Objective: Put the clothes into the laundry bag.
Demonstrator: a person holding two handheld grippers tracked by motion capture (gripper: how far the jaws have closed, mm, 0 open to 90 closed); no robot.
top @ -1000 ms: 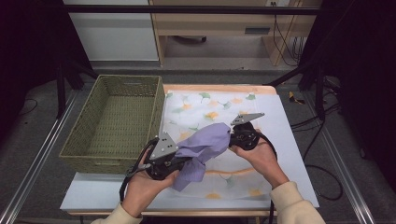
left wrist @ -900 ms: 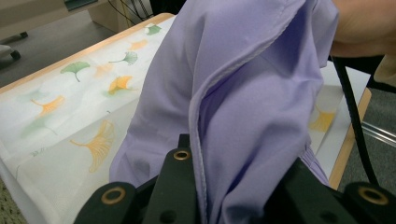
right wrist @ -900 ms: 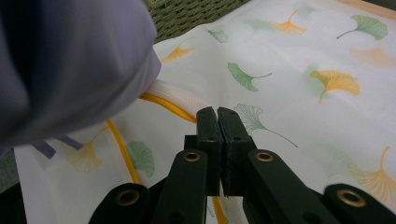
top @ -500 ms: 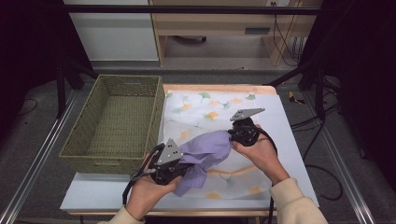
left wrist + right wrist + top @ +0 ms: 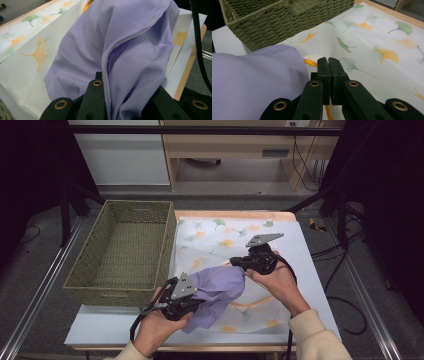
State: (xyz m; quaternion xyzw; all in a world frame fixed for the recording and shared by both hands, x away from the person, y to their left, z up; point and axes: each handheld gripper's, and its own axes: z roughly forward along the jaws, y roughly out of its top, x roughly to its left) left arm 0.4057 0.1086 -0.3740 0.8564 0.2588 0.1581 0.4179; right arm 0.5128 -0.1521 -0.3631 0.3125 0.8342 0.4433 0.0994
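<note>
Over the worktop [image 5: 310, 270], your left tongs [image 5: 192, 296] and right tongs [image 5: 235, 262] each pinch the purple cloth [image 5: 217, 292], mid-fold; next, probably lay it flat.

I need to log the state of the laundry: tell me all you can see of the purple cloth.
The purple cloth is a thin, smooth lilac fabric with a stitched hem, bunched and creased. It hangs between the left gripper, shut on its near end, and the right gripper at its far end. Its lower folds drape onto the leaf-print tablecloth, right of the wicker basket.
</note>
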